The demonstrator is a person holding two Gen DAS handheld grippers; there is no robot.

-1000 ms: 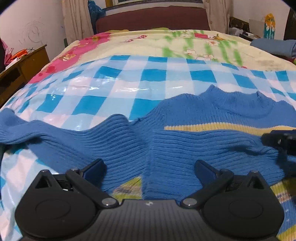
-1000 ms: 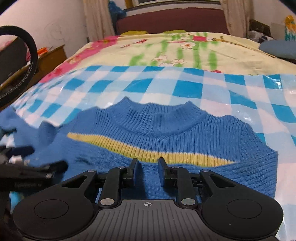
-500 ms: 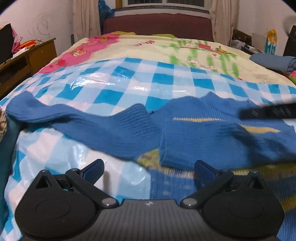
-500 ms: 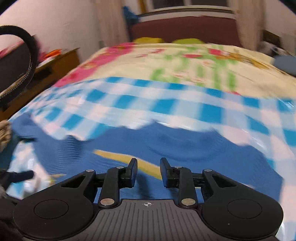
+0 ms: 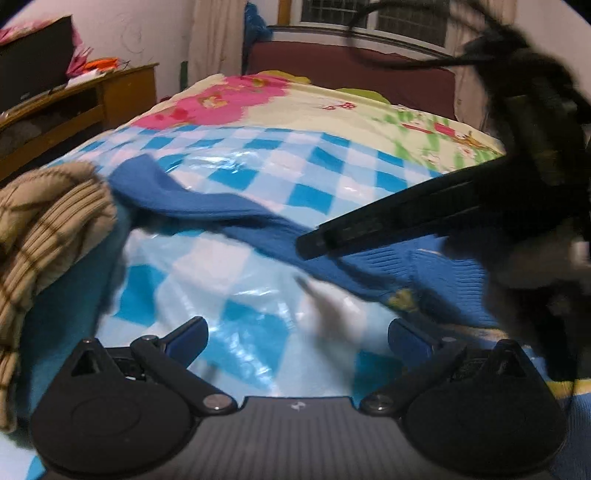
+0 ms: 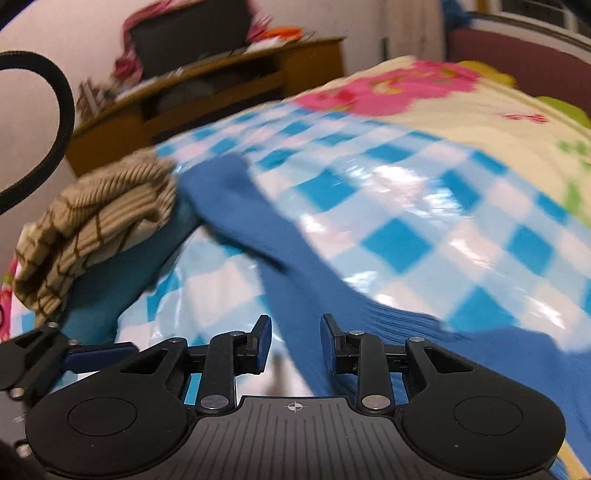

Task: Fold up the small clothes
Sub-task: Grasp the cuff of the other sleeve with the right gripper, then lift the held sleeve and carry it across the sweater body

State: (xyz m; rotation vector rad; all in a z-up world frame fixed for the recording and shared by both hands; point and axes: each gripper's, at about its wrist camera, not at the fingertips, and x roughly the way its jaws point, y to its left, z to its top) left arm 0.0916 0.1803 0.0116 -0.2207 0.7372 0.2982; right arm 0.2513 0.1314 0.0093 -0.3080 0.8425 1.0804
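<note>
Bed (image 5: 258,155) w/ glossy blue-white check sheet (image 6: 399,236) over floral cover; wooden cabinet (image 5: 110,96) at left, dark red headboard behind. Blue ribbed sweater (image 5: 424,269) flat on sheet, one sleeve (image 6: 236,206) stretched toward tan striped knit pile (image 6: 103,221). Left tool (image 5: 297,334) wide apart, empty, over bare sheet. Right tool (image 6: 295,343) just been opening, narrow gap, above sleeve, no grip seen.

Bedroom w/ white walls (image 5: 147,33), wooden side cabinet (image 5: 110,96), maroon headboard (image 5: 332,70), curtained window (image 5: 369,16) behind.
</note>
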